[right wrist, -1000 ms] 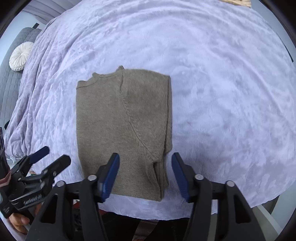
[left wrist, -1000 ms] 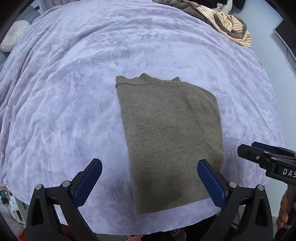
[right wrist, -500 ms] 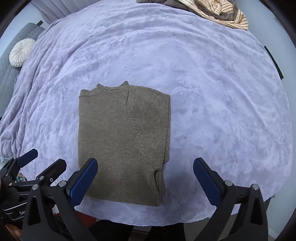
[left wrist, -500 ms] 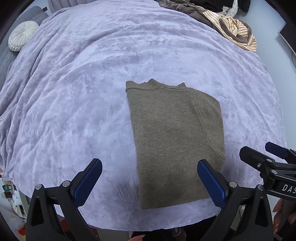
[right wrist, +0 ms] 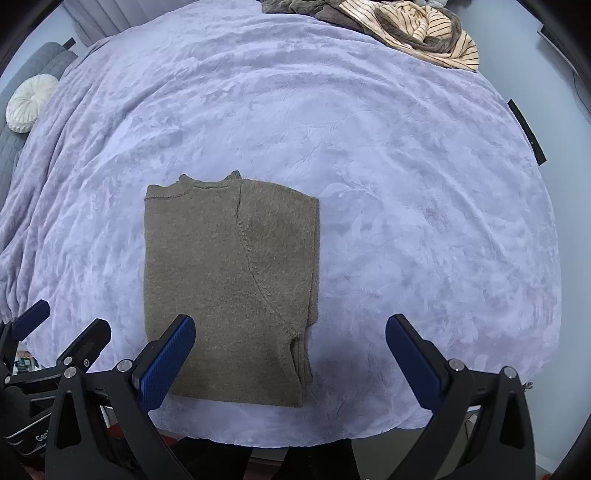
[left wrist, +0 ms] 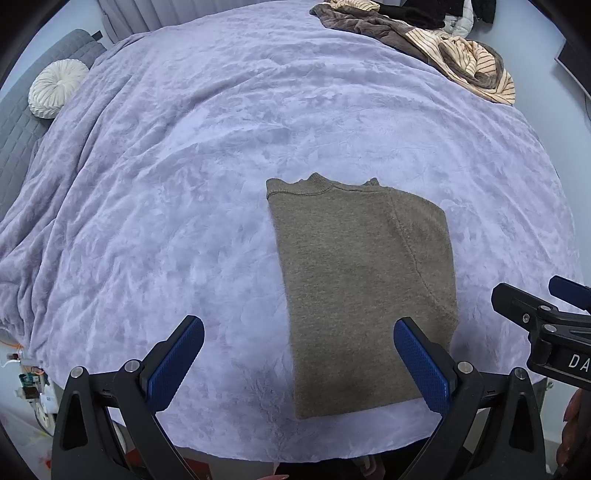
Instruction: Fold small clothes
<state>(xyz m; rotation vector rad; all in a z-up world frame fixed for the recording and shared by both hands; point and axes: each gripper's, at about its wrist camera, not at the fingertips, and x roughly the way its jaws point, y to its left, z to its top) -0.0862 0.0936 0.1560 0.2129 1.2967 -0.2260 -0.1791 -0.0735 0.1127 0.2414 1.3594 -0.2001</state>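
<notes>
Two downward-looking fisheye views over a bed, one from each handheld gripper. In the left wrist view, the left gripper [left wrist: 298, 352] fills the bottom of the frame, its two black arms with blue pads spread wide and nothing between them; the right pad overlaps the lower right edge of the sweater in the picture, but whether it touches the cloth cannot be told. At the right edge of that view, part of the other gripper pokes in, with fingertips of a hand [left wrist: 570, 439] at the lower right corner. In the right wrist view, the right gripper [right wrist: 290, 350] also sits along the bottom, its jaws having just opened to their widest and holding nothing; the left pad shows over the sweater's lower left corner. Just above the grippers lies the sweater [right wrist: 229, 280], olive-brown knit, folded into a neat upright rectangle with its collar at the far end and a curved sleeve seam running down its face. It rests flat on the blanket [left wrist: 221, 166], a lavender plush cover that spreads across nearly the whole frame, with the sweater near its close edge. Farther off, at the upper left, a round white pillow [left wrist: 55, 88] sits beside a grey quilted surface. At the top right edge, a heap of clothes [right wrist: 417, 33], brown and cream-striped, lies unfolded.
</notes>
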